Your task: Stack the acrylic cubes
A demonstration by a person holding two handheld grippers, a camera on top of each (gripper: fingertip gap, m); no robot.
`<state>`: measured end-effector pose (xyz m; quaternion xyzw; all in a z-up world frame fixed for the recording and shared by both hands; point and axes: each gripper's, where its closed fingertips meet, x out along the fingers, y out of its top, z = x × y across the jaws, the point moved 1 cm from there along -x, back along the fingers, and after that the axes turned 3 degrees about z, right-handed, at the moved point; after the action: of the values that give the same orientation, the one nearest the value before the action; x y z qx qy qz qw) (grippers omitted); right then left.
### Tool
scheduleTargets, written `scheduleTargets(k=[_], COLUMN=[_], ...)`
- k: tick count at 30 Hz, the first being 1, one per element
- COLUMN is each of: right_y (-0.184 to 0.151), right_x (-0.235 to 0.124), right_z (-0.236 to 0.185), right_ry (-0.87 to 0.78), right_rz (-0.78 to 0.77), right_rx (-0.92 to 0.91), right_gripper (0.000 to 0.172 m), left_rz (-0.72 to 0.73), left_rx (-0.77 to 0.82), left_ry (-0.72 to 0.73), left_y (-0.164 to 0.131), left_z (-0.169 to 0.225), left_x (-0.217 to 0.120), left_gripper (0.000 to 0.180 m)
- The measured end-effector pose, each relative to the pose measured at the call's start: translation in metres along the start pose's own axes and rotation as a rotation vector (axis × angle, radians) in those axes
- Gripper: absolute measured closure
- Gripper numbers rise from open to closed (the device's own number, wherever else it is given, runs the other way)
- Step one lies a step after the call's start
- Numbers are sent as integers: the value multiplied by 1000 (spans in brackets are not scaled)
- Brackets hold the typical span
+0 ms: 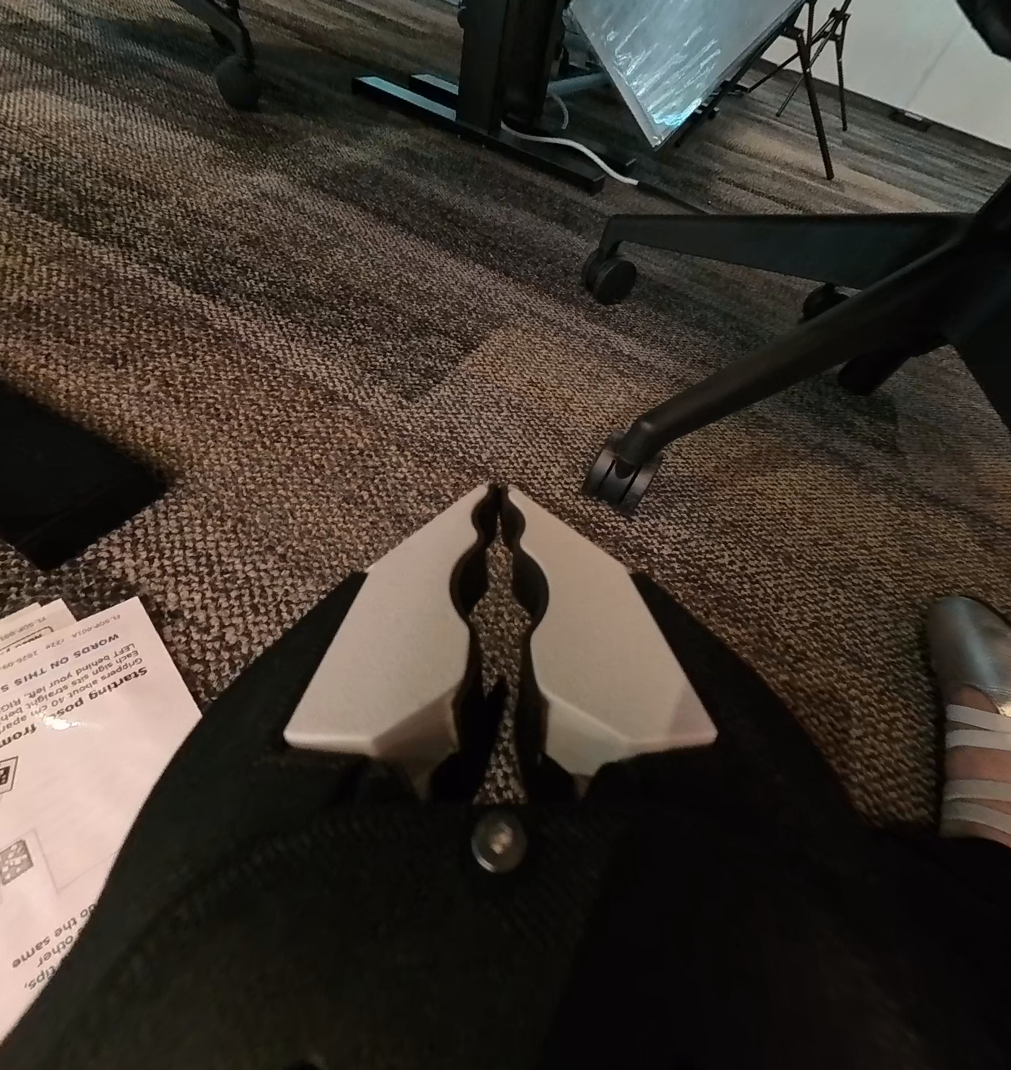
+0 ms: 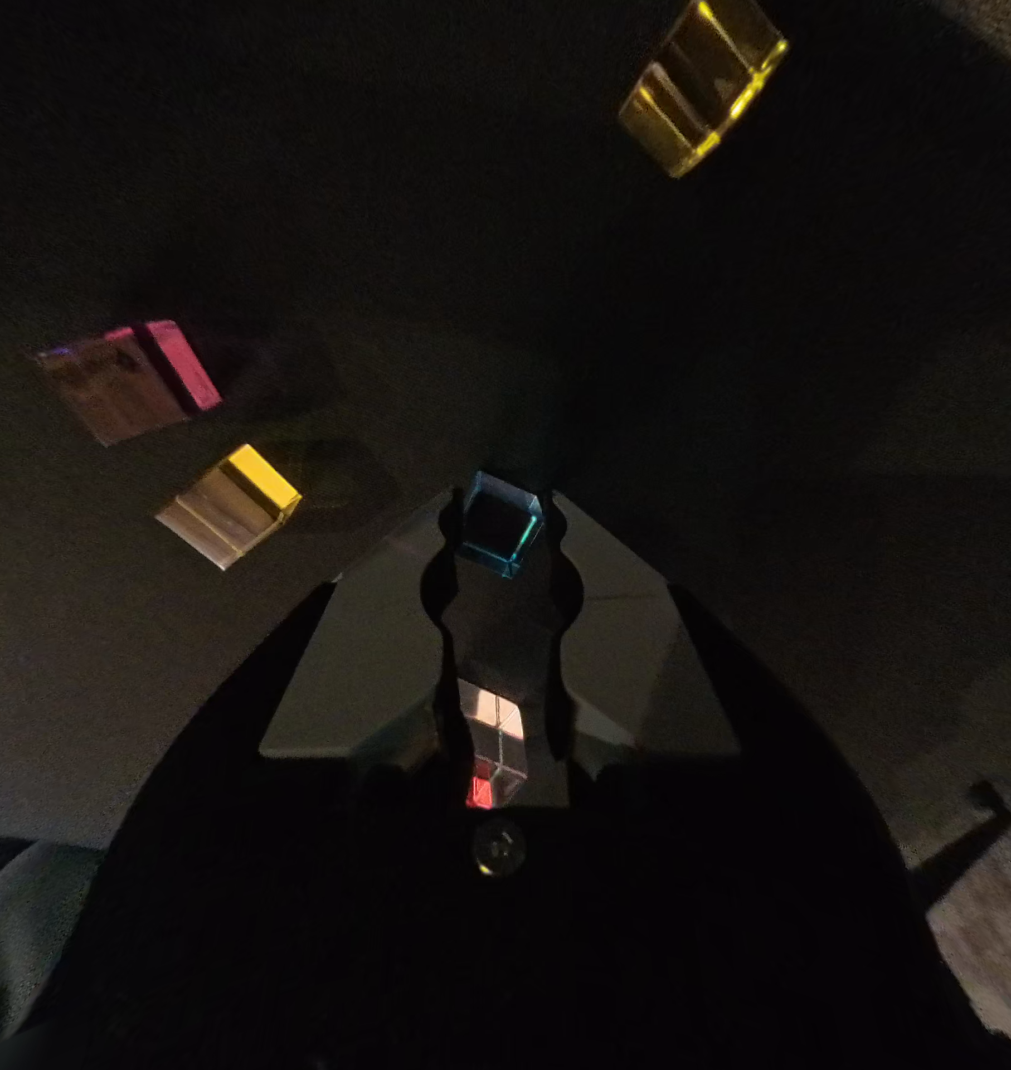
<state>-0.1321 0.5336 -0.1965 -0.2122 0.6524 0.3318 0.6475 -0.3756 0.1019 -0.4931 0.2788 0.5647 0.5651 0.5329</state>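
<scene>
Left gripper [image 1: 498, 492]: jaws closed, tips meeting on nothing, above speckled brown carpet [image 1: 318, 359]; printed white paper sheets [image 1: 80, 724] left, black chair castor [image 1: 622, 483] right.
Right gripper [image 2: 500, 504]: pads pressed on a clear blue-edged cube [image 2: 500, 524] over dark cloth [image 2: 433, 231].
Left of it: translucent pink block [image 2: 132, 376], translucent yellow block [image 2: 231, 504].

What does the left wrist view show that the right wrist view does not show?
Only the left view: brown carpet, a chair wheel, printed sheets, a silver shoe, and the left gripper shut on nothing.
Only the right view: a dark surface with yellow, pink and amber blocks, and a clear blue cube between the fingertips of the right gripper.
Both: each view's own gripper.
</scene>
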Motion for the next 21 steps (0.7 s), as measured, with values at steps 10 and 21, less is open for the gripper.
scheduleTargets(k=[10,21], right_y=[-20,-32], right_x=[-50,-21], right_z=[-14,-3], right_ry=[86,-70], right_rz=[-4,-83], right_rx=[-129,-701], right_gripper=[149,123], left_rz=[-11,-11], left_rx=[-1,-11], left_ry=[-6,-3], left_y=[-1,-2], left_z=[2,2], left_x=[1,-2], left_gripper=[180,180])
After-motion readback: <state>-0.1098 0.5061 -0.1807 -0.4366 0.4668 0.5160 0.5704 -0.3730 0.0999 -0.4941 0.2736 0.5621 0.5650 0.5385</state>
